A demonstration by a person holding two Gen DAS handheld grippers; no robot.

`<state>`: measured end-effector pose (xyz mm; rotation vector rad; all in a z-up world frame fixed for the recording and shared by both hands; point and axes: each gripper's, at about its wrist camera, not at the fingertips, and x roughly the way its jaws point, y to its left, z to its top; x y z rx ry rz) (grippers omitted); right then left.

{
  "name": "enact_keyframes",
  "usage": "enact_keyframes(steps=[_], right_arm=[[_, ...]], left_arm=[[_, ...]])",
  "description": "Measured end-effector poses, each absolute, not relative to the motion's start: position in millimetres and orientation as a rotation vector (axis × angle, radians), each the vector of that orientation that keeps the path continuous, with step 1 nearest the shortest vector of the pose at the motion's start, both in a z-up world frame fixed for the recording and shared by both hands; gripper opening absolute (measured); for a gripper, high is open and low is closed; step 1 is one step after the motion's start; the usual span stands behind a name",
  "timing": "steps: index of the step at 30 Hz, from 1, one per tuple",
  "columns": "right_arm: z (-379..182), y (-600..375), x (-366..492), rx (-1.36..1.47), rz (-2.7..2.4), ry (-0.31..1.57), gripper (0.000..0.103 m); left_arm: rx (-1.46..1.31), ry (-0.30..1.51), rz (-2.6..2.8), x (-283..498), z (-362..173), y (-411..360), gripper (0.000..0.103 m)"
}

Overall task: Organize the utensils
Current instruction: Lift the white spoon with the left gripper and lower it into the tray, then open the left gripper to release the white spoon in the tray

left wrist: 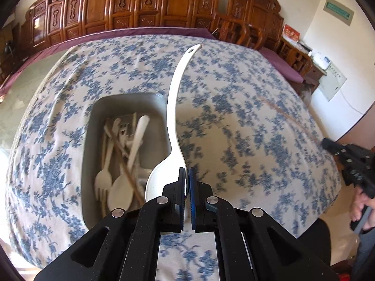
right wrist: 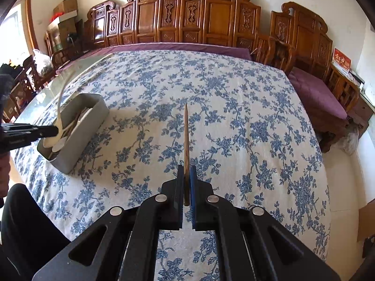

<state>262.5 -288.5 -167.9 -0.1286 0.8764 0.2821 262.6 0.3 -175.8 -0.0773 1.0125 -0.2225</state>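
My left gripper (left wrist: 186, 172) is shut on the bowl of a large white ladle spoon (left wrist: 174, 107), whose handle points away and up. It hangs over the near right edge of a grey utensil box (left wrist: 89, 145) holding white forks, spoons and wooden chopsticks. My right gripper (right wrist: 186, 169) is shut on a wooden chopstick (right wrist: 186, 138) that points forward above the cloth. In the right wrist view the grey box (right wrist: 82, 131) stands at the left with the left gripper (right wrist: 50, 131) and ladle (right wrist: 59, 114) over it. The right gripper (left wrist: 328, 144) shows at the far right of the left wrist view.
The table (right wrist: 234, 117) is covered by a blue floral cloth. Carved wooden chairs (right wrist: 187, 18) line the far side, with a purple cushioned bench (right wrist: 316, 93) at the right. Cardboard boxes (right wrist: 66, 11) stand at the back left.
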Motion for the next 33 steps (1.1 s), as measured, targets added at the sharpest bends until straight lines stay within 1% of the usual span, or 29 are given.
enact_keyframes(steps=[8, 16, 19, 21, 33], right_arm=[[-156, -274, 256, -0.132, 0.300, 0.854, 0.005], [-148, -255, 251, -0.146, 0.328, 0.844, 0.005], [-148, -244, 251, -0.161, 0.345, 0.841, 0.005], [-146, -236, 251, -0.164, 0.356, 0.837, 0.005], [-137, -179, 249, -0.187, 0.437, 0.809, 0.005]], left_arm=[[-0.103, 1.070, -0.159, 272, -197, 27, 0.002], [-0.095, 1.101, -0.129, 277, -208, 36, 0.002], [-0.096, 1.090, -0.137, 273, -202, 39, 0.006], [-0.095, 1.071, -0.136, 270, -196, 43, 0.010], [-0.057, 0.997, -0.108, 247, -164, 74, 0.013]])
